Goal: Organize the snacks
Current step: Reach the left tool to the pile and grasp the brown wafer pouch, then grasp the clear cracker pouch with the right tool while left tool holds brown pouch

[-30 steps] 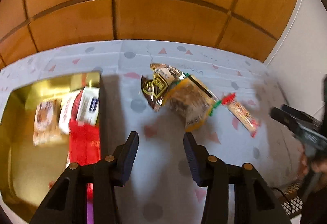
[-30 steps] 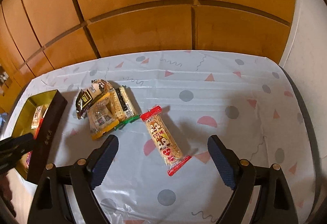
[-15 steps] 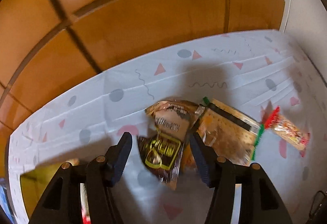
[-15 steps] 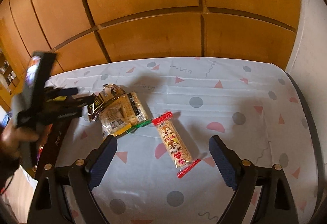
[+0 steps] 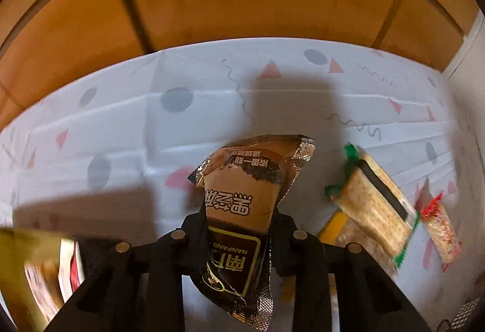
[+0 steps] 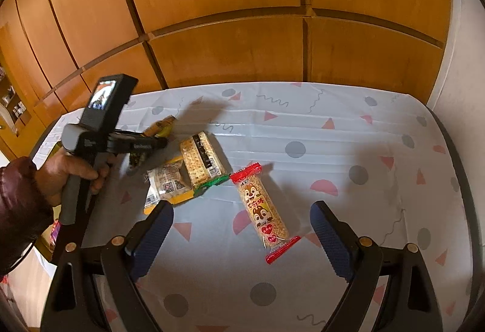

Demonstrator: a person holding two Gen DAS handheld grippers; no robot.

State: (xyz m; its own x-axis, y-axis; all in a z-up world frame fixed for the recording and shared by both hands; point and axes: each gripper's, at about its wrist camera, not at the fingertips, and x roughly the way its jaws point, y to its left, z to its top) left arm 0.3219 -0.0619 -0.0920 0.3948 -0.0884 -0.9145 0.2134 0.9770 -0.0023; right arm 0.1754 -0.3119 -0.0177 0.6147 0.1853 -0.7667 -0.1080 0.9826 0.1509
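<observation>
You're pinching the brown-and-black sesame pouch in the left gripper right now, jaws pressed onto its middle with the top half sticking out past them and the bottom corner dangling underneath, and it looks lifted clear of the cracker pack, hanging just up and to the left of it over the worktop. Since you're gripping across a soft foil pouch, I'd say keep the squeeze steady and don't swing it fast, because that loose lower end could snag the rim of the gold box that's sitting off to the left of the crackers. Best bet is probably carrying it level over the box, lowering it flat next to the packets already in there, then letting go only once it's resting. Your right gripper is hovering with its jaws spread wide and holding nothing, just down and to the right of the crackers, roughly framing the chipmunk rice bar. Count-wise: one sesame pouch in the jaws, one cracker pack with the green-edged wrapper, one yellow-edged clear packet tucked against the crackers' lower left side and partly under them, and one chipmunk bar with red ends lying just right of them, so three still waiting on the worktop. The box is holding a few packets, but it's too blurry to count them properly.
</observation>
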